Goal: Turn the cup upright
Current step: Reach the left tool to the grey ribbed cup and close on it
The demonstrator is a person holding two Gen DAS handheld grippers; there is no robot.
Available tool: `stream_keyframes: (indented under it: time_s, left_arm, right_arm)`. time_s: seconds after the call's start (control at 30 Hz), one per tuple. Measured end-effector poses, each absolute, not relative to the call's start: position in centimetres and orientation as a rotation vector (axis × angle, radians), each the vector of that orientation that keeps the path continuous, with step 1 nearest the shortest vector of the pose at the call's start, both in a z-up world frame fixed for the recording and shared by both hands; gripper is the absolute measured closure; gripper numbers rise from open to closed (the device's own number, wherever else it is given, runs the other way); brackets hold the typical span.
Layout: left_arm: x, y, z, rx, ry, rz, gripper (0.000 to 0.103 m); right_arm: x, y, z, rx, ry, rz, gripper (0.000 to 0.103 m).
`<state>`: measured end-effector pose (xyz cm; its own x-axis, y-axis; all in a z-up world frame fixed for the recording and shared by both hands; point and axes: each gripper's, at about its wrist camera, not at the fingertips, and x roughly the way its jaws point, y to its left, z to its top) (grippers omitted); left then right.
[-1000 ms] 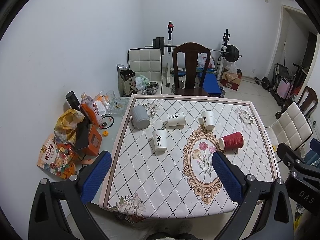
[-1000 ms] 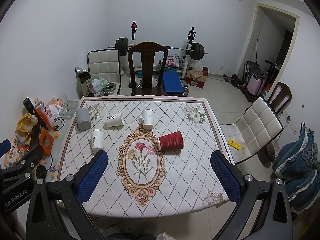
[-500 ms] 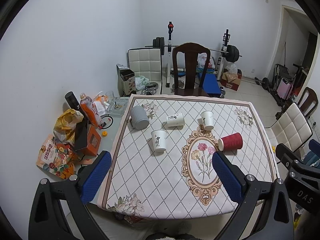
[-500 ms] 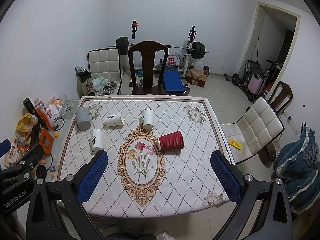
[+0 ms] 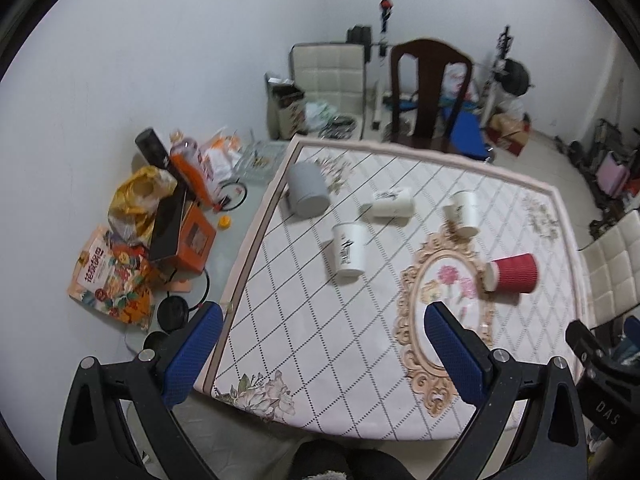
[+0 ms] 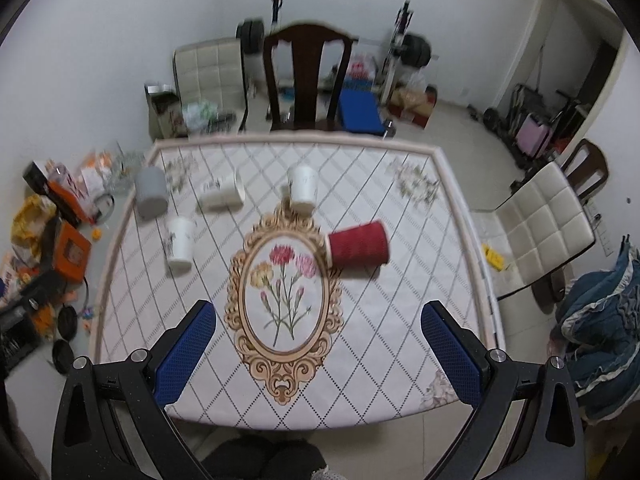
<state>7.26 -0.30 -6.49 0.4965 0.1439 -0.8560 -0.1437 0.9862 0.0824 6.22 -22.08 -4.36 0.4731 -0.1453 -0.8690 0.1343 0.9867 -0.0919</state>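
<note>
On the floor at the far left lies a heap of snack bags and an orange box (image 5: 196, 236). The table (image 6: 384, 320), covered with a diamond-patterned cloth with a flower oval in the middle, carries five cups. Leftmost, near the far left corner, a grey cup (image 5: 307, 194) rests mouth down. Right of it and nearer, a white paper cup (image 5: 349, 249) also sits upside down. Beyond that one, another white cup (image 5: 393, 203) lies on its side. Further right, a third white cup (image 5: 463, 212) stands inverted at the far tip of the oval. The red cup (image 6: 359, 244) lies on its side at the oval's right edge, its mouth facing right and its base facing left. A dark wooden chair (image 6: 307, 80) stands at the far edge of the table. The left gripper (image 5: 320, 354) hangs over the near left part of the table with its jaws spread wide, holding nothing. The right gripper (image 6: 319, 354) hangs over the near edge, likewise spread and holding nothing, well apart from every cup.
</note>
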Motion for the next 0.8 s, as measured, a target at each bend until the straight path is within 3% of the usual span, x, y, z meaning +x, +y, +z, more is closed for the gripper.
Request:
stream_keyframes:
  time_s: [0.43,0.8]
  left_arm:
    - [19.0,5.4,-16.8,-0.040,1.256,0.241,0.000]
    - [32.0,11.0,-24.6,-0.149,1.375,0.209,0.001]
  right_arm:
    - [18.8,-20.0,-19.4,-0.009,1.308,-0.189,0.000]
    - [29.7,-17.5,-28.6,-0.002,1.463,-0.243,0.001]
